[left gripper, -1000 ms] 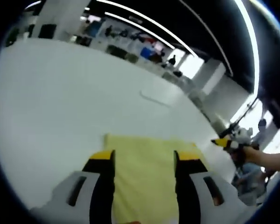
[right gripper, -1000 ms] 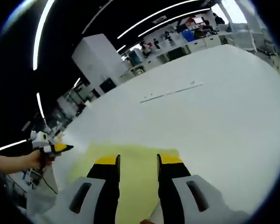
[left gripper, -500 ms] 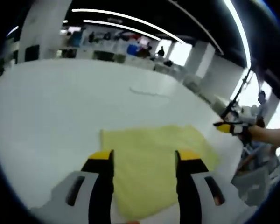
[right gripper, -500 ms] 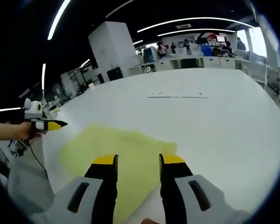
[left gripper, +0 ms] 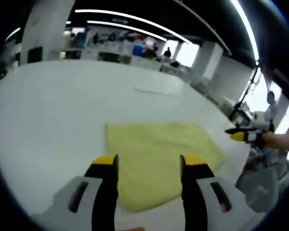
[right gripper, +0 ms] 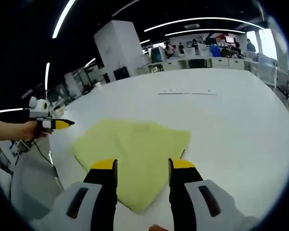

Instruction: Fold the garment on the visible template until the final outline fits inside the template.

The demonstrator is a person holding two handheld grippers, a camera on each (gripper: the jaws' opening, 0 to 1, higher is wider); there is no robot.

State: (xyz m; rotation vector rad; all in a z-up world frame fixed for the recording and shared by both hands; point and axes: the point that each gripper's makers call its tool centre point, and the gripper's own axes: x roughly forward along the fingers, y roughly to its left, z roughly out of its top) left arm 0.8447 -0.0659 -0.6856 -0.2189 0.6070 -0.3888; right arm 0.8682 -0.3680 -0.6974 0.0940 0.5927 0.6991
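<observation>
A pale yellow garment (left gripper: 159, 151) lies folded flat on the white table (left gripper: 53, 125), roughly four-sided with one corner toward me. My left gripper (left gripper: 149, 162) hovers open over its near edge, with nothing between the jaws. In the right gripper view the same garment (right gripper: 135, 147) spreads ahead of my right gripper (right gripper: 142, 165), which is open too and holds nothing. The right gripper (left gripper: 242, 136), in a person's hand, shows off the cloth's right side. The left gripper (right gripper: 55, 124), also hand-held, shows off the cloth's left side. A thin dark line (right gripper: 188, 93) marks the table beyond the garment.
The table edge (left gripper: 241, 163) runs close to the garment on the near side, with a grey seat (right gripper: 31, 185) below it. Broad white tabletop stretches beyond the cloth. Desks, shelves and people stand far off at the back (right gripper: 197, 50).
Both grippers have drawn back from the garment, so its near edge now shows at the jaw tips instead of running under them. The cloth lies flat and still.
</observation>
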